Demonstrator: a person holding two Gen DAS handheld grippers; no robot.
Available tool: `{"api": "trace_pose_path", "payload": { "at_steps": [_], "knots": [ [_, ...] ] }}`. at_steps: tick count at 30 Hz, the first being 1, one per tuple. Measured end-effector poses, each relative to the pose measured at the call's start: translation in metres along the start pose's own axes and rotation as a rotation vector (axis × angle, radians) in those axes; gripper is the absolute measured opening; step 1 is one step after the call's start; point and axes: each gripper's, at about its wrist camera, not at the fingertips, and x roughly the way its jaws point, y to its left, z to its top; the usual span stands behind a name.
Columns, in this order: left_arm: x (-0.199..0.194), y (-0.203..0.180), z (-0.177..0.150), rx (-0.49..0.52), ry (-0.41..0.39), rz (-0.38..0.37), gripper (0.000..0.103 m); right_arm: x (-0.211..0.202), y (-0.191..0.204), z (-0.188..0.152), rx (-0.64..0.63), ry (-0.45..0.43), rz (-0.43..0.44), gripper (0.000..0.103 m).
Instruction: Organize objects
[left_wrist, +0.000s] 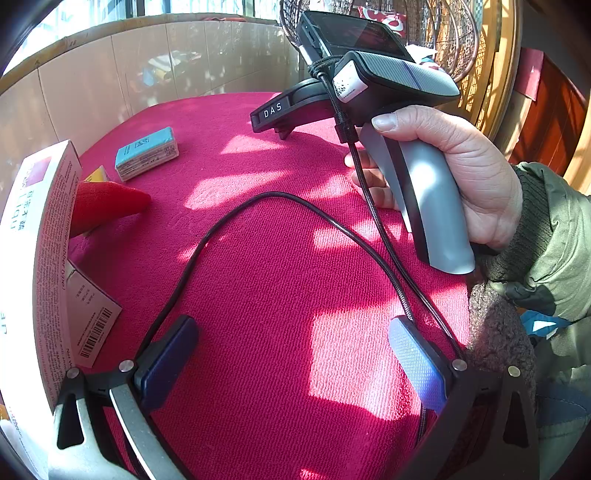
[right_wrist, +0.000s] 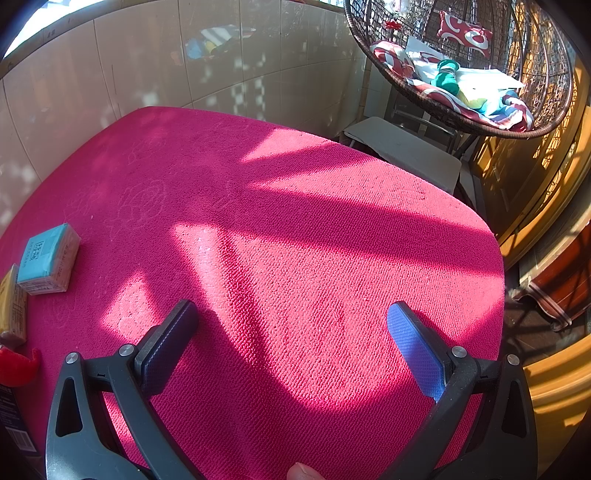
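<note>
A light blue box (left_wrist: 146, 152) lies on the pink cloth at the left; it also shows in the right wrist view (right_wrist: 49, 259). A red plush object (left_wrist: 107, 206) lies nearer, beside a tall white carton (left_wrist: 33, 266) at the left edge. A yellow packet (right_wrist: 12, 302) lies by the blue box. My left gripper (left_wrist: 295, 354) is open and empty above the cloth. My right gripper (right_wrist: 291, 339) is open and empty over the middle of the table. The right gripper's body (left_wrist: 388, 110) is seen from the left wrist, held by a hand.
The pink table cloth (right_wrist: 295, 206) ends at a tiled wall behind. A black cable (left_wrist: 258, 206) loops over the cloth. A wicker hanging chair (right_wrist: 461, 74) with cushions stands at the back right. A small box with a barcode (left_wrist: 92, 317) lies at the left.
</note>
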Motion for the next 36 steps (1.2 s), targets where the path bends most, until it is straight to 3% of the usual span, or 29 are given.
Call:
{"api": "trace_pose_path", "payload": {
  "at_steps": [13, 16, 19, 22, 26, 28, 31, 33, 36],
  "knots": [
    [0.0, 0.001, 0.0, 0.001, 0.0, 0.0, 0.103, 0.0, 0.003, 0.0, 0.001, 0.0, 0.0, 0.103],
    [-0.004, -0.004, 0.0, -0.001, -0.005, 0.034, 0.103, 0.0, 0.004, 0.0, 0.005, -0.002, 0.006, 0.103],
    [-0.027, -0.01, 0.002, 0.015, -0.058, 0.12, 0.103, -0.005, 0.0, 0.001, 0.025, -0.038, 0.124, 0.103],
    [-0.072, -0.008, 0.009, -0.028, -0.175, 0.184, 0.103, -0.029, -0.014, 0.001, 0.061, -0.112, 0.265, 0.103],
    [-0.135, 0.011, 0.01, -0.158, -0.33, 0.347, 0.103, -0.07, -0.028, 0.016, 0.133, -0.254, 0.433, 0.103],
    [-0.159, 0.028, 0.006, -0.266, -0.384, 0.487, 0.103, -0.094, -0.033, 0.026, 0.156, -0.347, 0.527, 0.103],
    [-0.189, 0.055, -0.012, -0.457, -0.4, 0.766, 0.103, -0.129, -0.033, 0.024, 0.148, -0.492, 0.71, 0.103],
    [-0.208, 0.07, -0.034, -0.582, -0.398, 0.906, 0.103, -0.146, -0.026, 0.018, 0.093, -0.528, 0.796, 0.103],
    [-0.224, 0.086, -0.062, -0.711, -0.406, 0.976, 0.103, -0.167, -0.007, 0.008, -0.015, -0.517, 0.829, 0.103]
  ]
}}
